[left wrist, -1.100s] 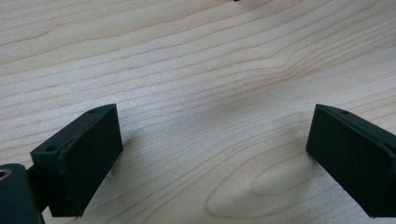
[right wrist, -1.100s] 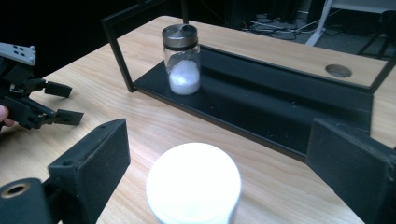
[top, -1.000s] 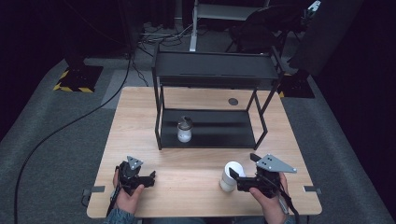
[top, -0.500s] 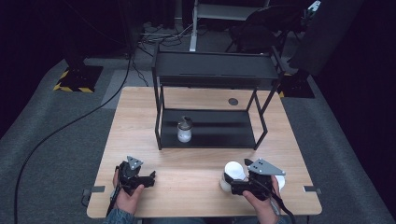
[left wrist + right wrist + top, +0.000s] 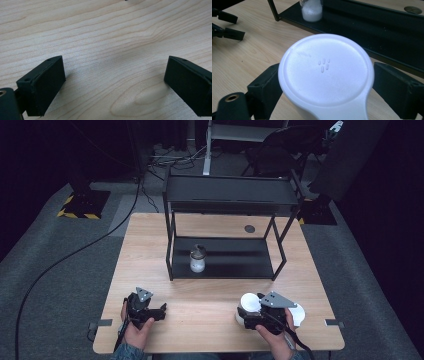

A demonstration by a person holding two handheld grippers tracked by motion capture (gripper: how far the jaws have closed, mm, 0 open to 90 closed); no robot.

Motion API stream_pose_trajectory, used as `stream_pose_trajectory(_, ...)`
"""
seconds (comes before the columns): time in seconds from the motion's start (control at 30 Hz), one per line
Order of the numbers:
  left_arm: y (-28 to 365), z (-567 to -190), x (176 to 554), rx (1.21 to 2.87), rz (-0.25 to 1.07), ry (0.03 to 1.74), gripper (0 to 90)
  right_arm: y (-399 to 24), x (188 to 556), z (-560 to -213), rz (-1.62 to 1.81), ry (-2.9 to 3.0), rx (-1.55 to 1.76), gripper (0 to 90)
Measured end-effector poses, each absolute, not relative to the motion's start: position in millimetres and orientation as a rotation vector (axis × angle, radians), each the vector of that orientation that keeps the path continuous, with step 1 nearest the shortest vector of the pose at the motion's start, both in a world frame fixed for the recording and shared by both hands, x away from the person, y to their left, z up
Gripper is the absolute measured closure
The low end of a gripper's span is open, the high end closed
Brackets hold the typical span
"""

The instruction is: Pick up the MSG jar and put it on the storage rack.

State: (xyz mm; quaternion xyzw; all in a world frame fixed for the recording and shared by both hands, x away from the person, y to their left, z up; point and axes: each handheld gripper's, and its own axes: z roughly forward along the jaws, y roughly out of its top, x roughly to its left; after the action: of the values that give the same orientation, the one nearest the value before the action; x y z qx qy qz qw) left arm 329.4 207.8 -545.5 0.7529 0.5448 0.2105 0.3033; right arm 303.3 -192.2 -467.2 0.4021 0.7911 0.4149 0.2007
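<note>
Right gripper (image 5: 246,316) shifted left, straddling white cup (image 5: 325,75)

Your left gripper (image 5: 159,310) and right gripper (image 5: 248,319) were black, each topped by a grey three-cornered plate; thick matte jaws carried small screw holes, and denim-blue cuffs (image 5: 126,352) showed.

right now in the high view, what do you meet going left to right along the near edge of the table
left gripper → white cup → right gripper, closing around the cup, its jaws not clearly touching it
</note>
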Motion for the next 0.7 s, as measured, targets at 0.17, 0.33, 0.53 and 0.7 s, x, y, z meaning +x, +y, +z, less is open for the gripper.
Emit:
stream_pose_trajectory(0.17,207.8,-545.5,329.4,1.995,0.558,1.444,3.3,-190.0,305.1,-471.7,1.123,2.247,1.105,22.2)
stream_pose_trajectory(0.33,207.8,-545.5,329.4,1.995,0.558,1.444,3.3,-188.6,305.4,-472.3,1.113,2.277,1.08,30.3)
stream_pose_trajectory(0.53,207.8,-545.5,329.4,1.996,0.558,1.444,3.3,-189.2,305.7,-471.3,1.112,2.29,1.073,30.6)
stream_pose_trajectory(0.7,207.9,-545.4,329.4,1.997,0.558,1.443,3.3,-193.6,306.0,-465.3,1.125,2.276,1.077,30.7)
